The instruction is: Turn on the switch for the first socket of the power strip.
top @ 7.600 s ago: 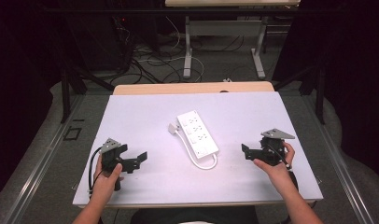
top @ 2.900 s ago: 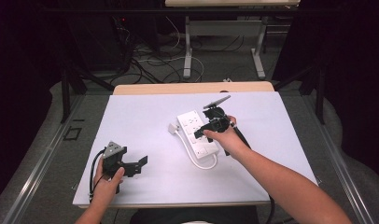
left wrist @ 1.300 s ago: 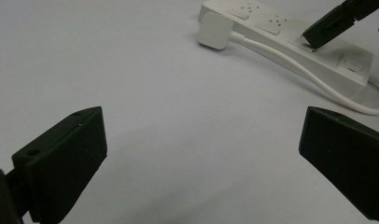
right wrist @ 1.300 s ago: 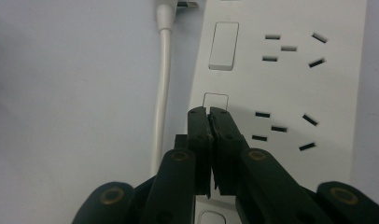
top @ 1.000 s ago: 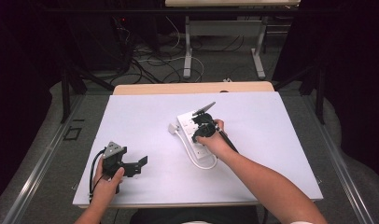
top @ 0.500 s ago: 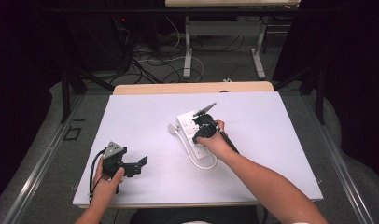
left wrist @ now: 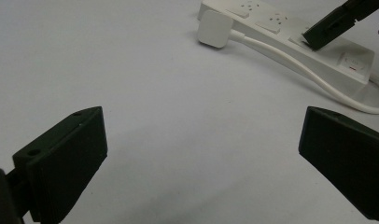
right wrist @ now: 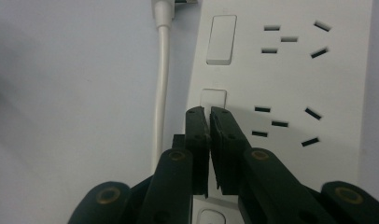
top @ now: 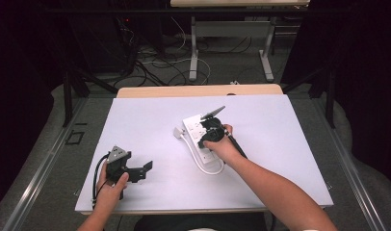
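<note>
At the near left of the table [top: 290,144], the left gripper [top: 144,169] rests low in the person's left hand [top: 111,180], its jaws spread wide apart with nothing between them. In the left gripper view the two black jaws stand at the picture's edges over bare white tabletop, with the strip farther off.

Toward the middle of the table lies a white power strip [top: 202,139], set at a slant, its near end closer to the person and its far end angled to the left. Its cord [top: 199,161] loops out from the near end and runs back along the strip's left side to a flat white plug [top: 178,132] lying on the table just beside the far end.

The right hand [top: 217,144] reaches over the strip, holding the right gripper [right wrist: 208,116] tip-down on it. Its jaws are pressed together, gripping nothing, and their tips sit on a small rocker switch [right wrist: 213,99] on the strip's top face, beside a group of socket slots. A second switch [right wrist: 221,39] lies farther along the strip.

Beyond the table, cables [top: 155,62] lie on the floor around a desk leg [top: 193,48].
</note>
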A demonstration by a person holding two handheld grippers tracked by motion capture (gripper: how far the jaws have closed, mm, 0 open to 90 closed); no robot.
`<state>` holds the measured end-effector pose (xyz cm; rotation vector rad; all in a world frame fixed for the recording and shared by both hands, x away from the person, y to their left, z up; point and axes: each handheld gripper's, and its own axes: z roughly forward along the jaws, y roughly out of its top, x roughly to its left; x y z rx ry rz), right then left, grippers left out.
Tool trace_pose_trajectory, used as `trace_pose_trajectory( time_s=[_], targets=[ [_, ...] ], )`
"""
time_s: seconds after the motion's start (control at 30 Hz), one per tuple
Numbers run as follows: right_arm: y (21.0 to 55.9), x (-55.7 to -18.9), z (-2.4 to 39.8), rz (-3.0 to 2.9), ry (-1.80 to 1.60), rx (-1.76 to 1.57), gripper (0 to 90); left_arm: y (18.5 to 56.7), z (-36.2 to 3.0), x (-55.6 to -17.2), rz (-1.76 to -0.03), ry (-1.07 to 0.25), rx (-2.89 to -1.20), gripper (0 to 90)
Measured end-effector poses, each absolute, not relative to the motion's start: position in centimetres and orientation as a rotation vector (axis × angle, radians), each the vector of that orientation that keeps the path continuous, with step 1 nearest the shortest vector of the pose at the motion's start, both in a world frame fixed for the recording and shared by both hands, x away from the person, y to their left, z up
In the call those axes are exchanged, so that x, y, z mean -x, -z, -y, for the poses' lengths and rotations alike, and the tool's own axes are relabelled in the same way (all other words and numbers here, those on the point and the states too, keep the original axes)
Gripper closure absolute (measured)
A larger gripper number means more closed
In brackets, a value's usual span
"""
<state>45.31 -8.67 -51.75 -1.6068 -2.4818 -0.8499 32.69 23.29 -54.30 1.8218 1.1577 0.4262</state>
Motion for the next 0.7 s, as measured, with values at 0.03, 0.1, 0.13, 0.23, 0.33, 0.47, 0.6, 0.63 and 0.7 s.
trace_pose_trajectory(
  time_s=[0.03, 0.1, 0.13, 0.23, 0.33, 0.47, 0.6, 0.63, 0.7],
  targets=[
    [51.72, -45.3, 8.63, 2.484, 0.846, 1.605, 84.6, 54.3, -23.29, -32.68, -1.157, -0.427, -1.824, 1.0],
    [51.66, -45.29, 8.62, 2.499, 0.837, 1.594, 83.4, 54.29, -23.3, -32.67, -1.156, -0.429, -1.822, 1.0],
    [51.62, -45.29, 8.63, 2.499, 0.829, 1.591, 82.7, 54.29, -23.31, -32.66, -1.157, -0.428, -1.82, 1.1],
    [51.61, -45.36, 8.73, 2.49, 0.84, 1.594, 79.8, 54.3, -23.34, -32.64, -1.157, -0.43, -1.818, 1.1],
    [51.6, -45.42, 8.84, 2.48, 0.874, 1.6, 74.7, 54.28, -23.45, -32.62, -1.156, -0.434, -1.829, 1.1],
    [51.52, -45.45, 8.88, 2.467, 0.883, 1.605, 68.4, 54.28, -23.43, -32.61, -1.154, -0.434, -1.829, 1.1],
    [51.3, -45.41, 8.88, 2.471, 0.89, 1.608, 62.2, 54.3, -23.35, -32.7, -1.155, -0.431, -1.828, 1.1],
    [51.27, -45.41, 8.91, 2.47, 0.896, 1.609, 60.0, 54.31, -23.33, -32.71, -1.154, -0.431, -1.83, 1.1],
    [51.27, -45.46, 8.97, 2.471, 0.905, 1.604, 56.6, 54.27, -23.35, -32.72, -1.154, -0.422, -1.837, 1.1]
  ],
)
